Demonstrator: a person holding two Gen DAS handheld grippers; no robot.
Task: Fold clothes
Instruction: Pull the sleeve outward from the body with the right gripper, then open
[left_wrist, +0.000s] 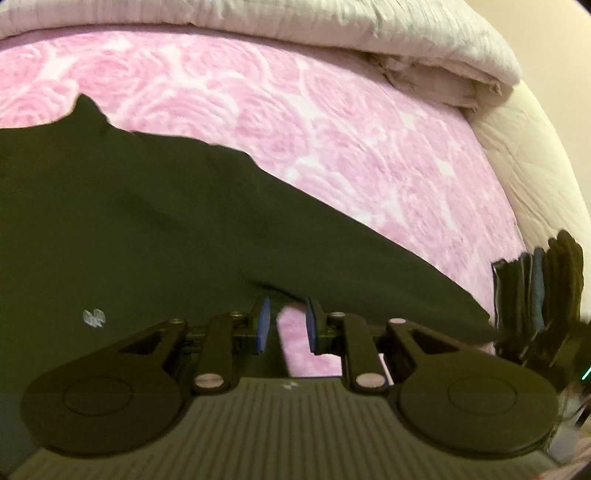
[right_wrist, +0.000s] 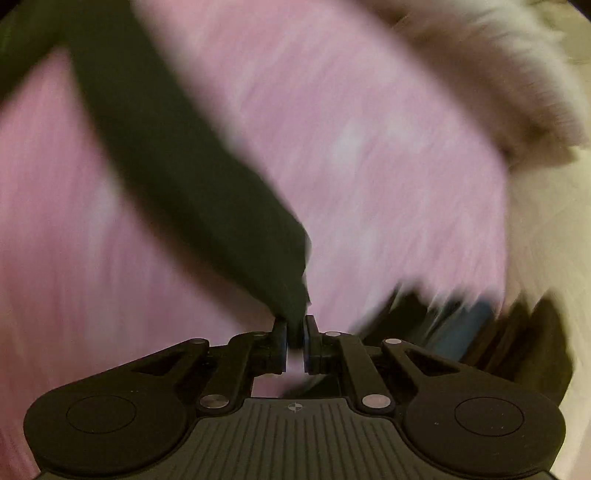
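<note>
My right gripper (right_wrist: 295, 334) is clamped on a narrow corner of the dark garment (left_wrist: 155, 236), which stretches away across the pink rose-patterned bedspread (left_wrist: 332, 140), while my left gripper (left_wrist: 286, 325) stands partly parted at the garment's near edge with only bedspread showing in the gap. That pinch looks thin, so a quick pull could slide the cloth out or drag it crooked. A pale rumpled quilt (left_wrist: 332, 33) borders the bed and a stack of dark folded clothes (left_wrist: 539, 295) sits alongside.
</note>
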